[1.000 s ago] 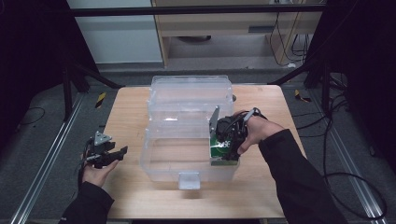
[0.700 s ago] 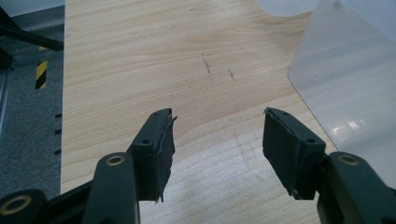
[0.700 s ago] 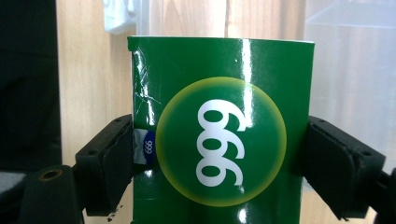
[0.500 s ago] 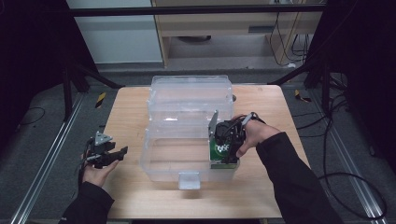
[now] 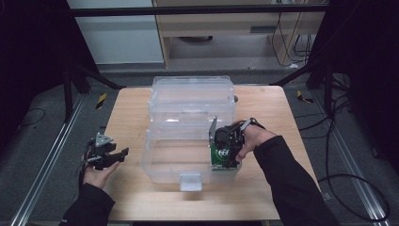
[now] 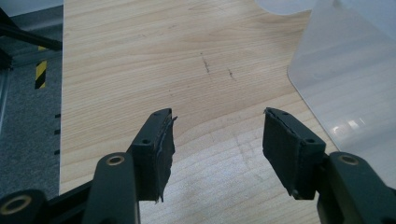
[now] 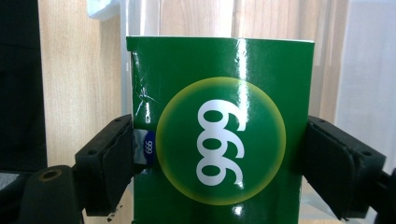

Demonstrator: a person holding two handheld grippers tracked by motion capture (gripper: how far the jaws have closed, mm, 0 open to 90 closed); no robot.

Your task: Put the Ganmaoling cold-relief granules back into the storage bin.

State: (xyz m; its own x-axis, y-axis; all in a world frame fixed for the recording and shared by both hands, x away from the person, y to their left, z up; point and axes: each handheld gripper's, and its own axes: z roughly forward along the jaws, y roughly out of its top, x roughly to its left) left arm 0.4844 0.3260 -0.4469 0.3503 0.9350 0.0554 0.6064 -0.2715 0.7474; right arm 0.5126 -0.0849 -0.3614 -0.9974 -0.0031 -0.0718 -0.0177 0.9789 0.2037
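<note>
the right gripper [image 5: 225,157] clamps a green box [image 7: 219,126] by both sides, inside the clear bin [image 5: 160,162] at its right end. the left gripper [image 6: 217,149] is half open and empty, over the surface [image 6: 140,60] left of the bin.

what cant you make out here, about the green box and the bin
- Green box: its bottom is cut off by the right gripper view's lower edge; in the high view the right gripper and hand cover most of it.
- Whether the box touches the bin floor: hidden.
- Small print on the box: blurred.
</note>
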